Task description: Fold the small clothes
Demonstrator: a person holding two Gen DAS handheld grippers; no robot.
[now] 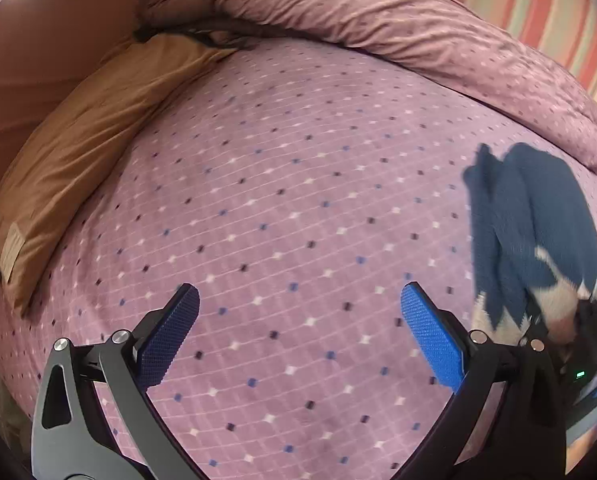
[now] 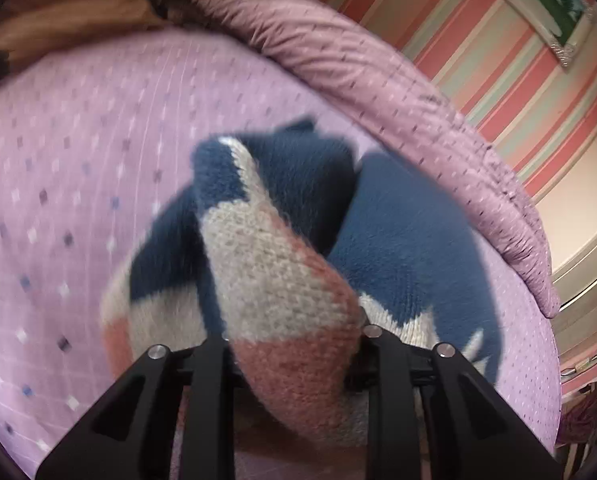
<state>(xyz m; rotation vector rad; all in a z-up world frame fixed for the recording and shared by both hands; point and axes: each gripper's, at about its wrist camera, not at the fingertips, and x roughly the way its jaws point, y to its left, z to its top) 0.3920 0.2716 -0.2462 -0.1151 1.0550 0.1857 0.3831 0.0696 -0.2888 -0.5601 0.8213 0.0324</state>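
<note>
A small knitted garment [image 2: 282,264], navy with cream and salmon bands, hangs bunched from my right gripper [image 2: 294,344]. The jaws are closed on its cream and salmon end, and the fingertips are hidden by the knit. The navy part trails down toward the bed. In the left wrist view the same garment [image 1: 538,224] shows at the right edge, above the bed. My left gripper [image 1: 300,332] is open and empty, its blue pads [image 1: 430,340] wide apart over the bedspread, to the left of the garment.
The bed has a lilac bedspread [image 1: 278,200] with a small diamond pattern. A tan pillow [image 1: 78,168] lies at its left side. A rolled mauve duvet [image 1: 398,28] runs along the far edge. A striped wall [image 2: 498,80] and a white cabinet [image 2: 586,280] stand at the right.
</note>
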